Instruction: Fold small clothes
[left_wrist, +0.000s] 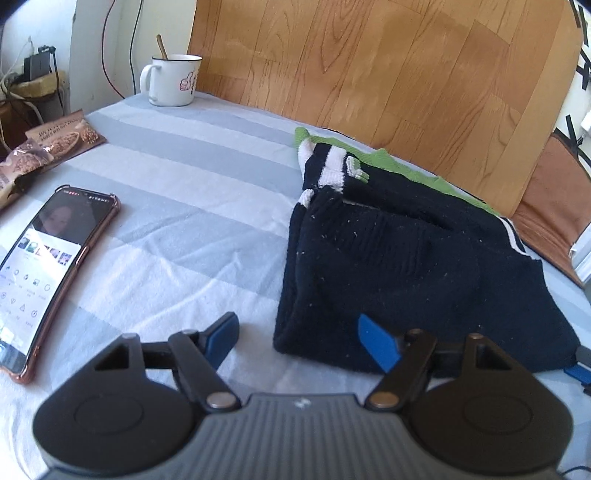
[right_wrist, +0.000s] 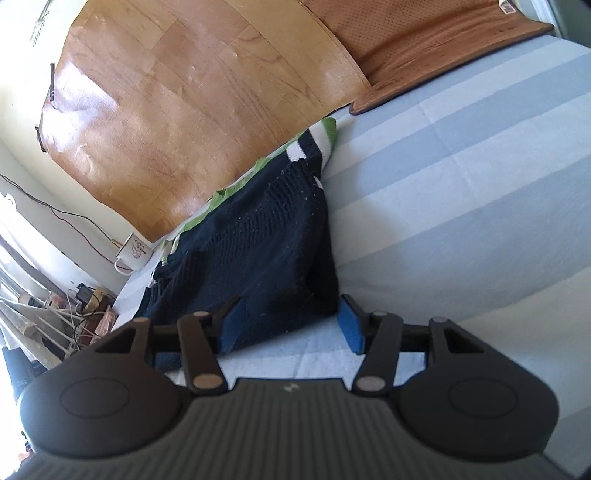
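both hand-held grippers, left (left_wrist: 295, 341) and right (right_wrist: 290, 325), gape empty at the navy knit sweater (left_wrist: 406, 266) near corners; a shallow pinch could undo its fold.

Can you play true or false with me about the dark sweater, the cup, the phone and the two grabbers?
1. The dark sweater lies folded on the striped sheet. True.
2. The mug is tipped over. False: it stands upright, with a spoon in it.
3. The phone has its screen lit. True.
4. The left gripper is squeezing the sweater. False: its jaws stand open at the sweater's corner.
5. The right gripper is open. True.
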